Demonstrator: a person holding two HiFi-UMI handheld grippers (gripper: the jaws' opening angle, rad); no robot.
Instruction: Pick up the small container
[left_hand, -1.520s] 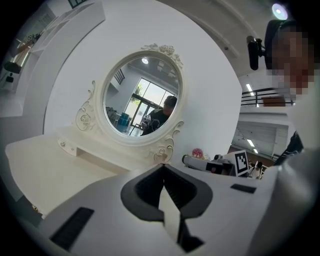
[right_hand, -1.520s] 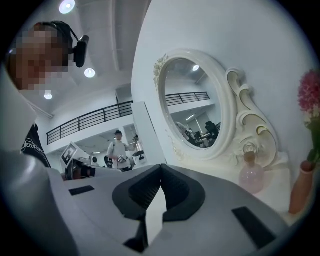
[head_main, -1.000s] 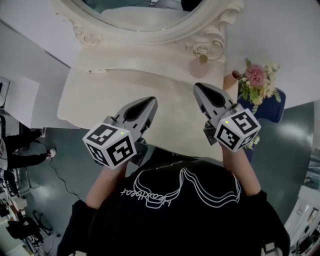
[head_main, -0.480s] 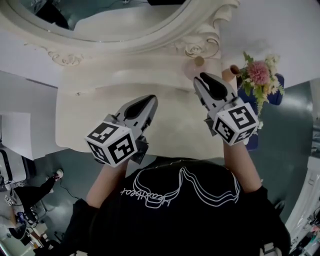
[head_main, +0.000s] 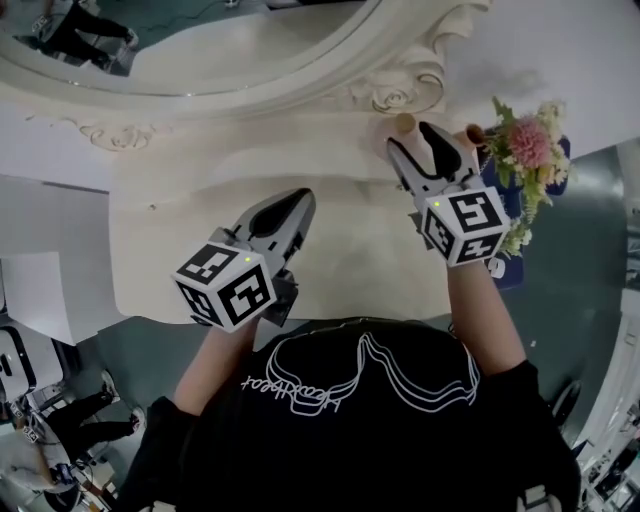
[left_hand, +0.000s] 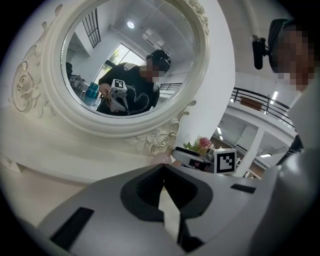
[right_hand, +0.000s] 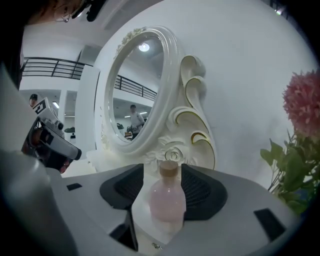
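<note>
Opening around the pink bottle (right_hand: 168, 200), right gripper (head_main: 420, 143) jaws, earlier shut; left gripper (head_main: 292, 207) jaws closed.

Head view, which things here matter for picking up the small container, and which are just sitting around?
Part of the job:
- pink corked bottle, standing on the dresser top
- right gripper, jaws opening with the bottle between them, not gripped

Just sitting around:
- ornate mirror
- flowers
- left gripper, shut and empty
</note>
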